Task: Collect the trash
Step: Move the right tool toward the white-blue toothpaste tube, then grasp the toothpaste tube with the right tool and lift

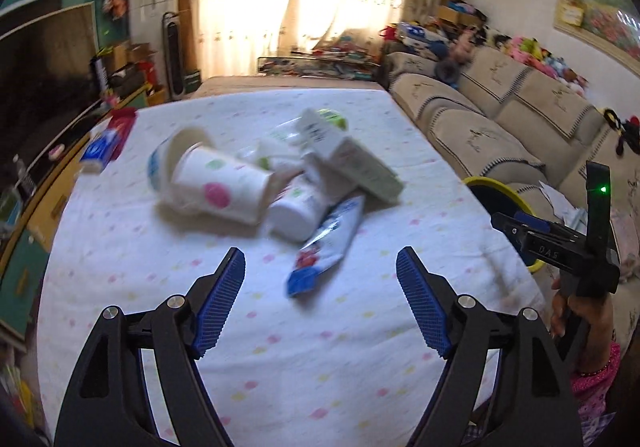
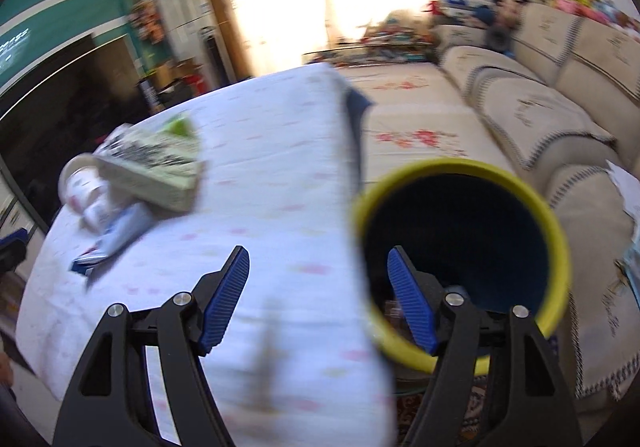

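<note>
Facing a heap of trash on the table [image 1: 248,367], spread with a dotted cloth; left gripper [image 1: 320,303] hovering just short of it, jaws spread wide, nothing between them; right gripper [image 2: 318,299] likewise spread and empty, poised over the table edge beside the bin [image 2: 560,231], a dark tub with a yellow rim standing just off the table near the sofa [image 1: 500,119].

Still lying on the table, at least 5 pieces, all touching or overlapping: a dotted paper cup [image 1: 220,187] on its side; a white tub [image 1: 292,211] against it; a pale green box [image 1: 360,163] leaning across the top; a blue pouch [image 1: 324,251] nearest the left gripper; a green-lidded item [image 1: 332,117] at the back, too blurred to name. Lying apart at the far left edge, a red and blue packet [image 1: 108,143]; hard to say whether trash or not.

Inside the bin, mostly darkness; something dim at the bottom, not clear enough to count. Judging from this, task early or midway at best: heap largely intact, nothing in either grip, bin close at hand. Left to do: picking each piece, likely the pouch first as the closest and loosest, then carrying it across to the bin; cup and tub apt to roll once the box comes off.
</note>
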